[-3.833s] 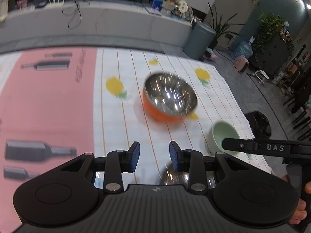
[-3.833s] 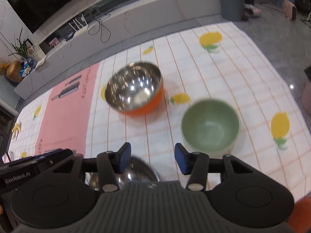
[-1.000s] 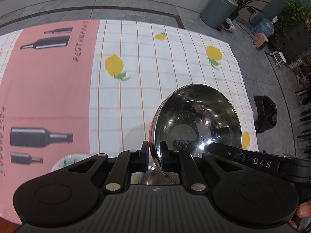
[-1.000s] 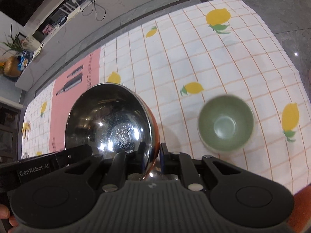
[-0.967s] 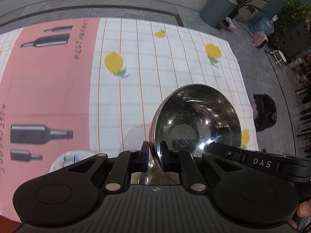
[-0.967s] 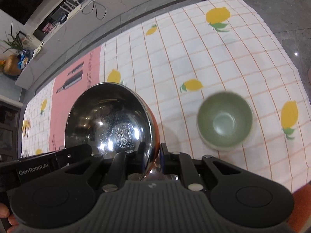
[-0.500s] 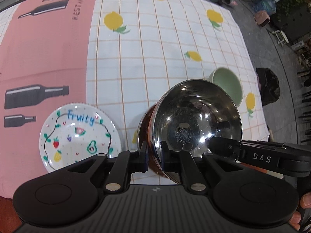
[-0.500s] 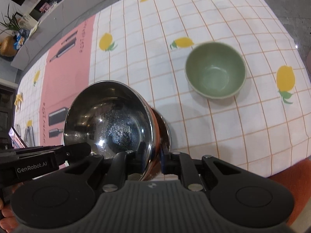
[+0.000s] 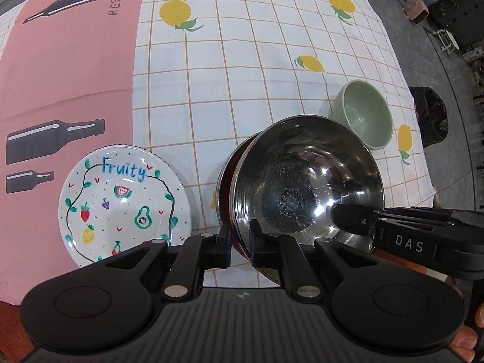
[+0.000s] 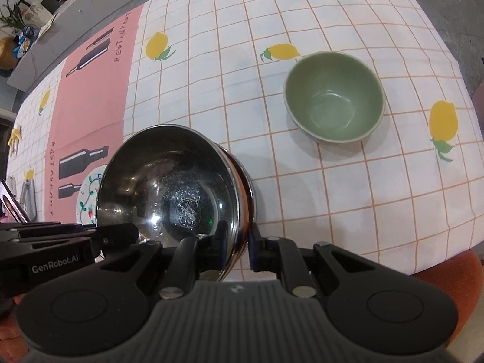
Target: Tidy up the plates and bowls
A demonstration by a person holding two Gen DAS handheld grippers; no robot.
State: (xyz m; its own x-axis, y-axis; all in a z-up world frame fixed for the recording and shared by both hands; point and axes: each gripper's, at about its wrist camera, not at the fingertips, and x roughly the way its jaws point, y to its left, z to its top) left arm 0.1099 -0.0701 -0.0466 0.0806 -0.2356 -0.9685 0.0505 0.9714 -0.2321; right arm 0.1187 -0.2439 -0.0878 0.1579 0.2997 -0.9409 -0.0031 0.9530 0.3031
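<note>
Steel bowl (image 9: 305, 190): orange outside, mirror-bright inside, tilted, and nested into a second steel bowl (image 9: 225, 181) whose rim shows just behind its left edge.
Left gripper (image 9: 240, 240): mine, pinched tight on the near-left rim of the steel bowl, one pad inside the wall and one outside.
Right gripper (image 10: 234, 246): also mine, clamped on the opposite rim of the same bowl, the metal wall squeezed between both pads.
Bowl position: at the near edge of the tablecloth (image 9: 236, 60), low over it; I cannot tell whether the lower bowl rests on the cloth.
Green bowl (image 10: 334, 96): ceramic, upright, standing on the lemon-print grid beyond and to the right, close to the steel rim but apart from it.
Fruity plate (image 9: 124, 202): white, painted with fruit, flat on the pink strip just left of the bowls.
Chair seat (image 10: 447, 267): orange, showing below the table's edge.
</note>
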